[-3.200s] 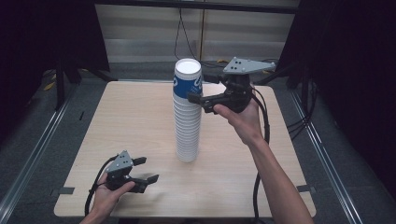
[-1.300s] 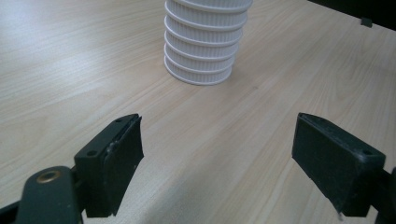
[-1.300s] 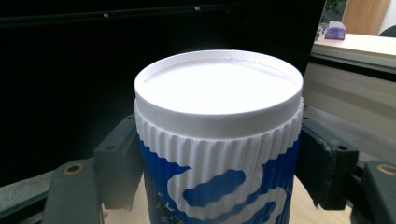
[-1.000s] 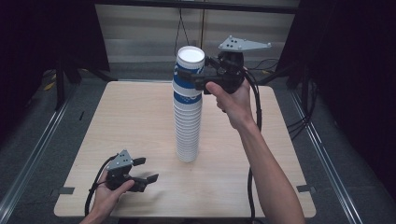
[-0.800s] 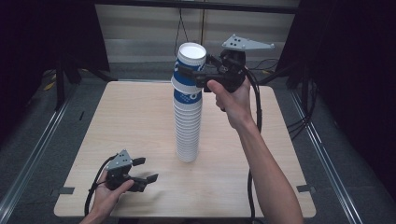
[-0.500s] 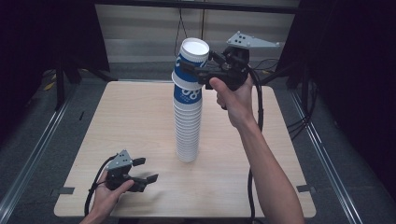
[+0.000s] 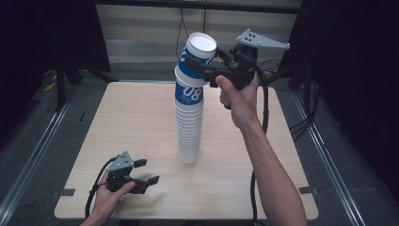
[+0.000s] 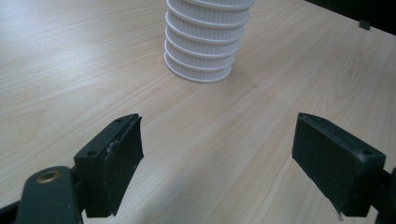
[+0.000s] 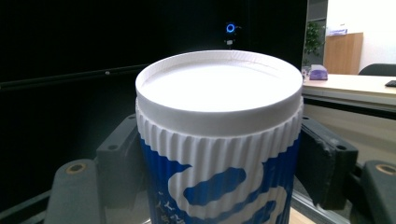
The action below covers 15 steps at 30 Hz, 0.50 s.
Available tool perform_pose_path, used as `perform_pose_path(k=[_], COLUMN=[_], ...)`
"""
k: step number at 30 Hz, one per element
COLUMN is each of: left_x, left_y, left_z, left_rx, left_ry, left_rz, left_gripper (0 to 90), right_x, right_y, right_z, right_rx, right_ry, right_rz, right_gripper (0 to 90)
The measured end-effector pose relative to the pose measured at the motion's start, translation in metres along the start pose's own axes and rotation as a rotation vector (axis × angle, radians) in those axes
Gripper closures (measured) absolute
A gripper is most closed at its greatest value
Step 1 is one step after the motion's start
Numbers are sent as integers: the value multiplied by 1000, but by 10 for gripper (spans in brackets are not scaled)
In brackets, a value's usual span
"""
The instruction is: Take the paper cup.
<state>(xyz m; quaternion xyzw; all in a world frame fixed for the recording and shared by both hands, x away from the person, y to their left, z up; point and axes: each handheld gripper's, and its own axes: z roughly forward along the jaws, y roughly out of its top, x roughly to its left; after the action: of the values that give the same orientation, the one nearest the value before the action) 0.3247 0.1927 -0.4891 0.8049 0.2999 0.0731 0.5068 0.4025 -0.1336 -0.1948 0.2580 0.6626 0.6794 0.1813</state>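
Top cup (image 7: 197, 54) now tilts up off the cup stack (image 7: 189, 122) mid-table — right gripper (image 7: 207, 66) fingers clamped around it, separation nearly done; left gripper (image 7: 143, 173) rests wide, empty.

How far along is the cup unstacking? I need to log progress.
Done: no separated cup shows on the table. In hand: the right gripper clamps the top cup, tilted and lifting off the stack. Left: the rest of the stack; the left gripper rests open.
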Motion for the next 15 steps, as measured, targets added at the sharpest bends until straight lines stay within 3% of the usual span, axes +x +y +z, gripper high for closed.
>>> perform_pose_path(k=[15], left_x=[-1], left_y=[0], left_z=[1], left_rx=[5], left_ry=[-16], left_rz=[5], left_gripper=[162], right_x=[-2], right_y=[14], right_z=[-23], right_rx=[-43], right_ry=[-22], right_rz=[-7], right_gripper=[267])
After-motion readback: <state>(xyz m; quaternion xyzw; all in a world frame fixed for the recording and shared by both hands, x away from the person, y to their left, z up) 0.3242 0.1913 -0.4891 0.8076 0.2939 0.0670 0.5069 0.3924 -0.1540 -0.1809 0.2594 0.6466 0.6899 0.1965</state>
